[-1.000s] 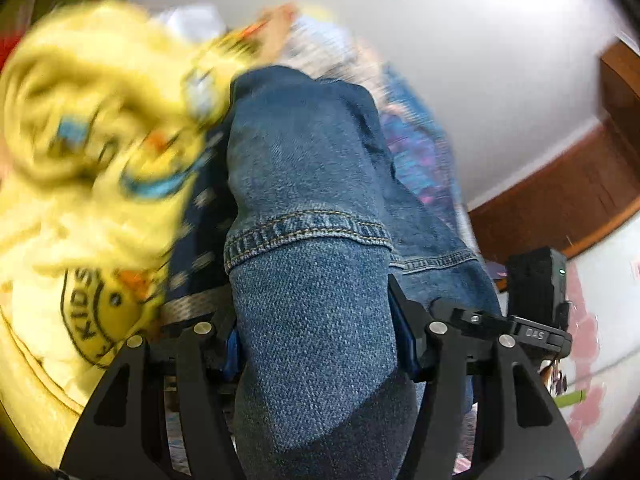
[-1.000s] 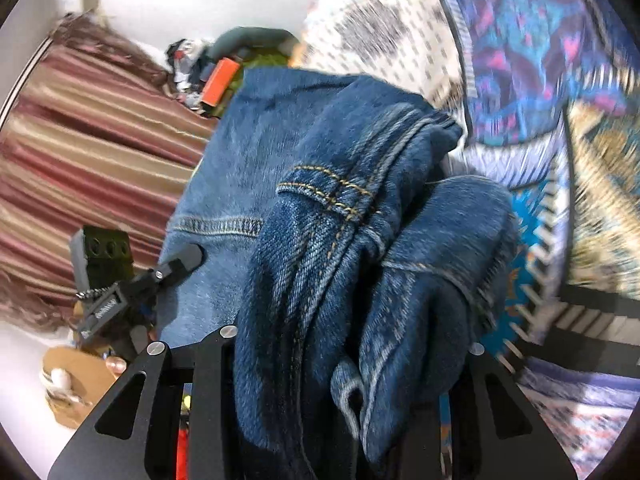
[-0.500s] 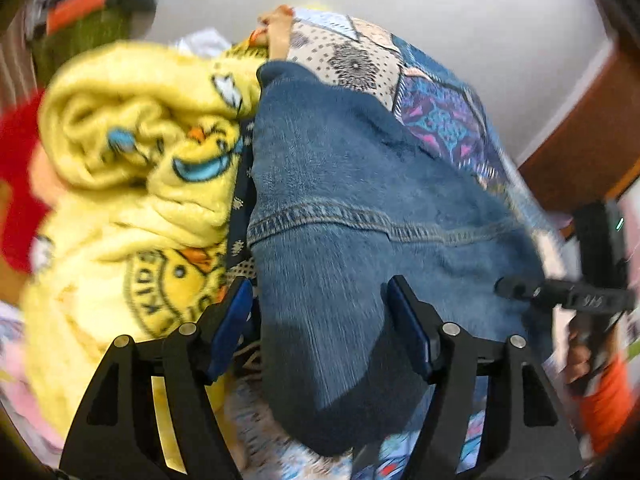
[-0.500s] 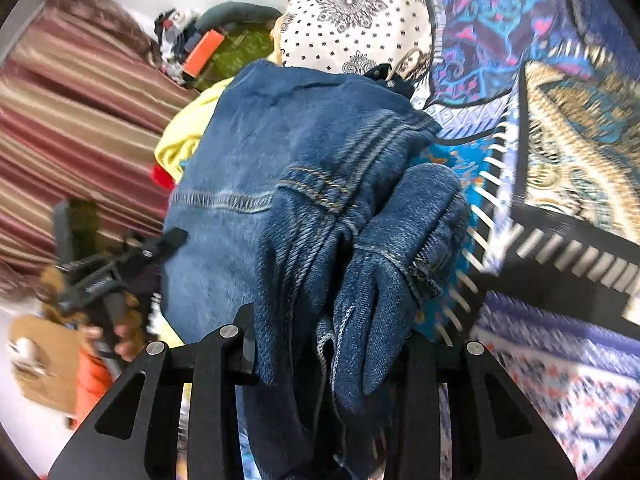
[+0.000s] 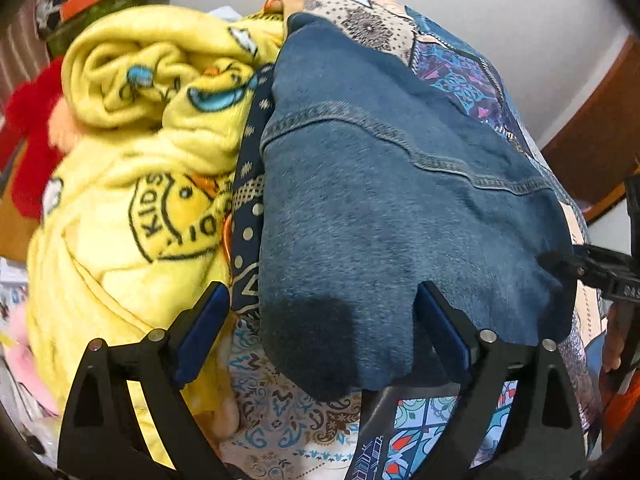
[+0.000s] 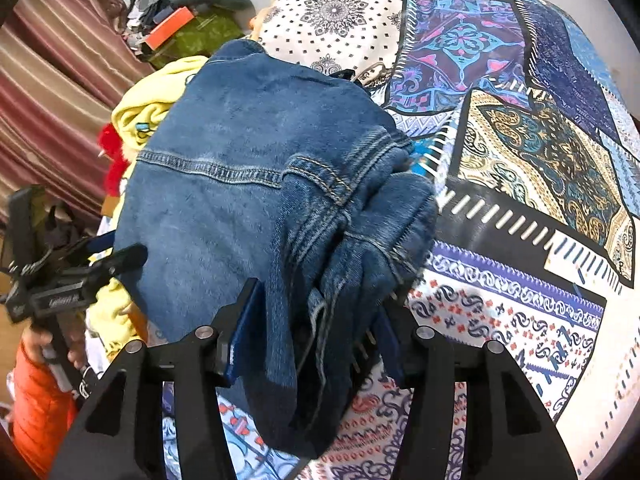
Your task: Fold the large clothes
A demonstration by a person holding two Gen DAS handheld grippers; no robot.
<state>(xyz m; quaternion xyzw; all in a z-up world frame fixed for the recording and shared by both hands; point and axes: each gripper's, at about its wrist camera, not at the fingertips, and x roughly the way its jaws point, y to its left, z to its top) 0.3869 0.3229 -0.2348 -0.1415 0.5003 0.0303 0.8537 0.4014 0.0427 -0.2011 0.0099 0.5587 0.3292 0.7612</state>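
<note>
A folded blue denim garment lies on the patterned bedspread. My left gripper is open, its blue-padded fingers wide apart on either side of the garment's near edge. In the right wrist view the same denim garment shows with a bunched seam and hem. My right gripper has its fingers against that bunched fold. The left gripper also shows in the right wrist view, held by a hand.
A crumpled yellow fleece blanket lies just left of the denim, with a red plush item beyond it. The patterned bedspread stretches to the right. A striped curtain and clutter stand behind.
Both grippers lowered the denim onto the bed. My left gripper has opened and let go of the garment; the right still has the bunched fold between its fingers.
</note>
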